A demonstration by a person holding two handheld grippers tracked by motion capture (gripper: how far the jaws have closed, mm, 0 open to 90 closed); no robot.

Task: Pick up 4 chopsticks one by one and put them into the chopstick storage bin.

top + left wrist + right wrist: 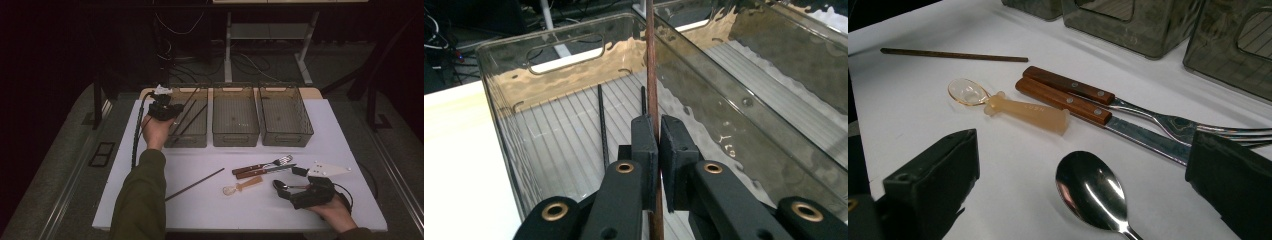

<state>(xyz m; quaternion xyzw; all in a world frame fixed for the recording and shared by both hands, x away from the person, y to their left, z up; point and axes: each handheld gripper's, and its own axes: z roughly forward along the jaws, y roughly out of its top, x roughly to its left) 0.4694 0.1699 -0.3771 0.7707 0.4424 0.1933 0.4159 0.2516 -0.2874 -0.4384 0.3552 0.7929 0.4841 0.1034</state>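
Observation:
My left gripper (169, 110) hangs over the left clear bin (186, 141), shut on a thin brown chopstick (651, 65). The chopstick runs up from between the pressed jaws (658, 127) toward the bin's far wall. Two dark chopsticks (602, 125) lie on the bin's ribbed floor below. My right gripper (292, 184) rests near the table's front right, open. The bowl of a metal spoon (1092, 192) lies on the table between its two fingers (933, 175), and neither finger touches it.
A wooden-handled fork (262, 164) and knife (266, 171) lie side by side near the spoon (280, 185). A small amber spoon (242, 186) and a loose chopstick (195, 184) lie to the left. The middle bin (235, 137) and right bin (286, 137) stand behind.

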